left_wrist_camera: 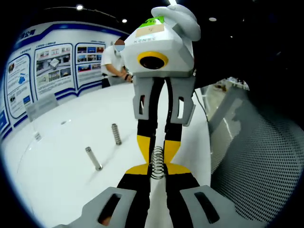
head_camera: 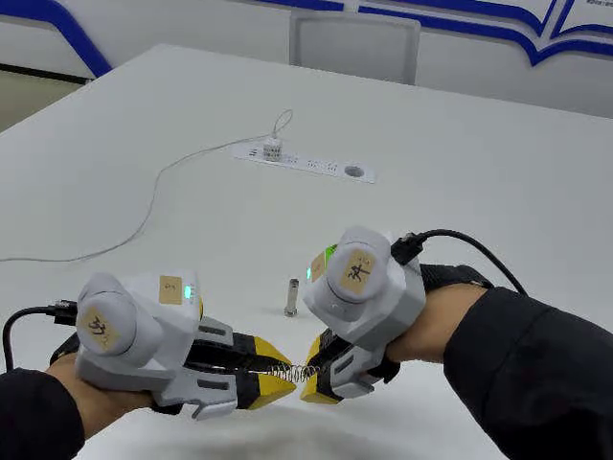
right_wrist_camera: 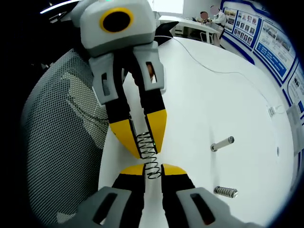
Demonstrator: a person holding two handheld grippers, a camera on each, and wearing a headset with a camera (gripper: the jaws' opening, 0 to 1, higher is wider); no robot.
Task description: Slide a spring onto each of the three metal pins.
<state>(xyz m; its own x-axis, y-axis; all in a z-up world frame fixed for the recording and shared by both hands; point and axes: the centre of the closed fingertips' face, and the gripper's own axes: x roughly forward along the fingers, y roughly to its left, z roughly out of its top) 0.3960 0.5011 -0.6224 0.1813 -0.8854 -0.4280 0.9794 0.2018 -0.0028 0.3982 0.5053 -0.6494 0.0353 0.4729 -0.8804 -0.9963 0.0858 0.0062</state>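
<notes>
Head view — left gripper (head_camera: 284, 372) and right gripper (head_camera: 308, 374) are both clamping one spring (head_camera: 296, 373); I'd be keeping it unbent, aiming for the pin (head_camera: 291, 296) beyond them.

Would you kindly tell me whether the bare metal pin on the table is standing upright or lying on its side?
Upright: in the head view the pin stands on end on the table.
</notes>
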